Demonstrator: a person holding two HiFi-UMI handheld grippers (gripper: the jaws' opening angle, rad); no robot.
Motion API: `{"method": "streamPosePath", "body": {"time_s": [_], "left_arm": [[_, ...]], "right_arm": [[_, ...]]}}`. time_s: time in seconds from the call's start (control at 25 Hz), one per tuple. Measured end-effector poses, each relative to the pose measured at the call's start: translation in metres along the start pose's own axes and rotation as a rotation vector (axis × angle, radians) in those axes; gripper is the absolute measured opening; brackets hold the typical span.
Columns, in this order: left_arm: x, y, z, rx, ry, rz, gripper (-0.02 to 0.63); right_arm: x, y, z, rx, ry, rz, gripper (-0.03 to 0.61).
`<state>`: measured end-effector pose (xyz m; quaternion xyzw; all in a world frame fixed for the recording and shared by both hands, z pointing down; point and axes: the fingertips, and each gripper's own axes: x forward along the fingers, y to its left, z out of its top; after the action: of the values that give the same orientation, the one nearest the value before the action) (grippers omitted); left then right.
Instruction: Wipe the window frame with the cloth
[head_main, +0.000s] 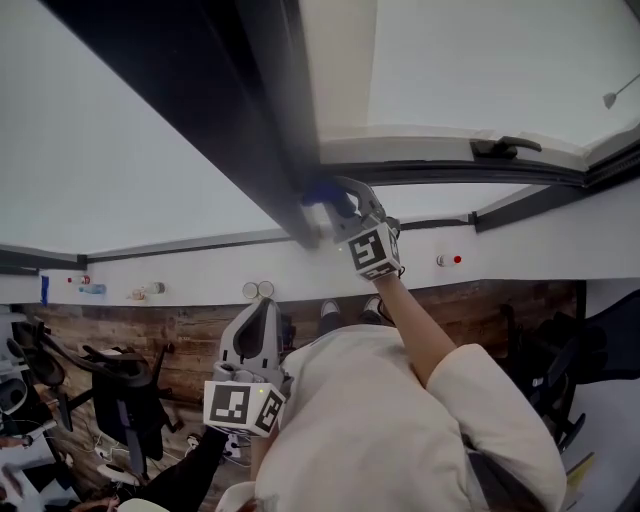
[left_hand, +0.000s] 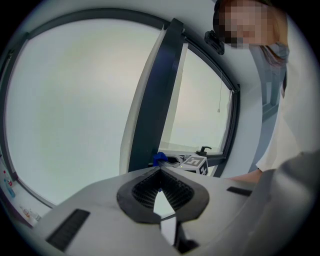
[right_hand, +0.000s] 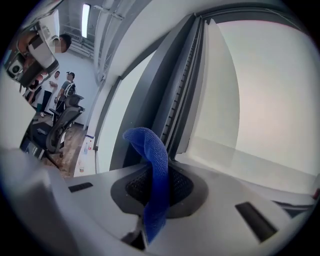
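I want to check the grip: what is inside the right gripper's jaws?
A blue cloth is pinched in the right gripper, its free end curling up beside the dark window frame. The cloth's lower end is hidden by the gripper body.

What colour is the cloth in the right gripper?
Blue cloth, clearest in the right gripper view.

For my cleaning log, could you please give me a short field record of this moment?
right gripper: shut on the blue cloth
cloth position: at the dark window frame, near its lower end
left gripper: shut, holding nothing, held low by the person's body
window handle: untouched, off to the right gripper's side
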<state>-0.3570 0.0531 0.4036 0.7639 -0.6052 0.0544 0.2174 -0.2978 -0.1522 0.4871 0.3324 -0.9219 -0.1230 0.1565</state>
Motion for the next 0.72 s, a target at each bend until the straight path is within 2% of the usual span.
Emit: {"method": "streamPosePath", "body": {"time_s": [0.28,0.72], "left_arm": [[0.007,0.004,0.0,0.007,0.01,-0.038,0.008],[0.022,-0.015,0.0,0.022,0.015,-0.112,0.008]], "right_arm": [[0.0,-0.003,-0.004,-0.12,0.059,-0.013,0.044],[-0.029,-0.042,-0.022,-0.071,0.12,-0.132,0.044]]}}
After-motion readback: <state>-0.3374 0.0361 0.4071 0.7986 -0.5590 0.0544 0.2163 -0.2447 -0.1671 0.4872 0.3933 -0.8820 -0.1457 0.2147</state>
